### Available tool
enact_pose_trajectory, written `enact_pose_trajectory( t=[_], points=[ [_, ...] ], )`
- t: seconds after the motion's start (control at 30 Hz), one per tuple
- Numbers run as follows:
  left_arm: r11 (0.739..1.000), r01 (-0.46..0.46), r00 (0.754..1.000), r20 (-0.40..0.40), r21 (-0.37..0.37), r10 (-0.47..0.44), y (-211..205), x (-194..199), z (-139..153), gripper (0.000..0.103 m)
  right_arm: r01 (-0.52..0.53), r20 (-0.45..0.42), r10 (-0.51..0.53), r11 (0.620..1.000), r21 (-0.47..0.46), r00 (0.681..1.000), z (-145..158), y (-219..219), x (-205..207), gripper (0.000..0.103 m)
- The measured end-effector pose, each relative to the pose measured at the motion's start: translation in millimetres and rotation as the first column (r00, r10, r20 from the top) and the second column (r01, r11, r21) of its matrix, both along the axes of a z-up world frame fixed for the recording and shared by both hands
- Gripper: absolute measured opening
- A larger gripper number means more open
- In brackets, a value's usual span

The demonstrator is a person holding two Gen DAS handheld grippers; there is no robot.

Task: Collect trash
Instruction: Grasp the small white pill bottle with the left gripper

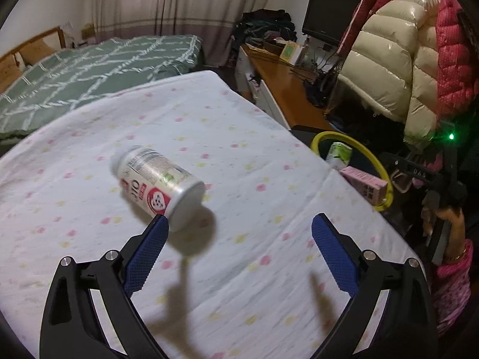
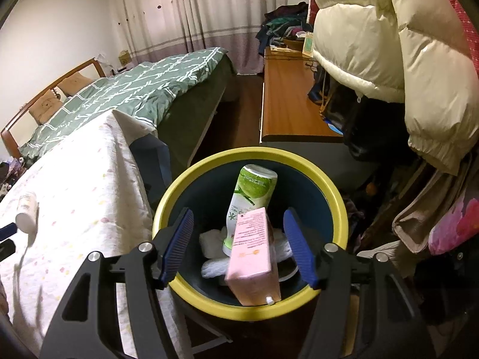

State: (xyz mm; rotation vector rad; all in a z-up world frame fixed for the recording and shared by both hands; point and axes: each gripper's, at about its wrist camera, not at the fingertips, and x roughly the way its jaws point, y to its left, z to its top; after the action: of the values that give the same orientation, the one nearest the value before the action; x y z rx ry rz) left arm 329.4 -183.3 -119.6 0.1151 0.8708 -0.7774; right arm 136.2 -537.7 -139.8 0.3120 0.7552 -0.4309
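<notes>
A white and red drink can (image 1: 158,187) lies on its side on the flowered cloth of the table (image 1: 209,137); it also shows in the right wrist view (image 2: 27,211). My left gripper (image 1: 239,227) is open just behind the can, its left pad next to the can's bottom. My right gripper (image 2: 236,226) is open and empty above the yellow-rimmed trash bin (image 2: 248,151). In the bin stand a pink carton (image 2: 253,254), a green and white bottle (image 2: 250,197) and white tissue (image 2: 215,264). The bin (image 1: 356,143) also shows at the table's right edge.
A bed with a green quilt (image 1: 89,71) lies beyond the table. A wooden desk (image 2: 289,95) with a monitor (image 1: 332,12) stands at the right. Puffy coats (image 2: 389,45) hang over the bin's right side.
</notes>
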Motion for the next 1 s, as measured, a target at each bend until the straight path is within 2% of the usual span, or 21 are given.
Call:
enact_pose_trajectory(
  t=[0.13,0.23,0.3,0.43,0.57,0.67,0.8,1.0],
  points=[
    [0.999,-0.005,1.000,-0.014,-0.046,0.004,-9,7,0,0.095,-0.008,-0.005,0.008,1.000,0.001,1.000,0,0,0,0.060],
    [0.999,-0.020,1.000,-0.006,-0.046,0.020,-13,11,5,0.095,-0.017,-0.009,0.017,1.000,0.005,1.000,-2,2,0,0.060],
    [0.999,-0.037,0.999,0.032,-0.022,0.038,-11,11,11,0.095,-0.023,-0.005,0.023,1.000,0.006,1.000,-2,3,0,0.060],
    [0.994,-0.068,0.990,0.128,0.087,0.056,-6,23,18,0.096,-0.030,-0.003,0.030,1.000,0.007,1.000,-4,3,1,0.060],
    [0.981,-0.005,0.983,0.182,0.192,-0.031,-8,38,16,0.098,-0.037,-0.010,0.037,0.999,0.009,0.999,-7,5,4,0.060],
    [0.972,0.029,0.977,0.201,0.235,-0.077,-10,48,12,0.098,-0.038,-0.014,0.038,0.999,0.007,0.999,-8,6,6,0.060],
    [0.964,0.077,0.977,0.176,0.254,-0.124,-11,63,3,0.098,-0.045,-0.022,0.045,0.999,0.011,0.999,-10,8,10,0.060],
    [0.963,0.122,0.972,0.166,0.240,-0.164,-11,73,-1,0.095,-0.062,-0.027,0.062,0.998,0.013,0.998,-9,11,14,0.060]
  ],
)
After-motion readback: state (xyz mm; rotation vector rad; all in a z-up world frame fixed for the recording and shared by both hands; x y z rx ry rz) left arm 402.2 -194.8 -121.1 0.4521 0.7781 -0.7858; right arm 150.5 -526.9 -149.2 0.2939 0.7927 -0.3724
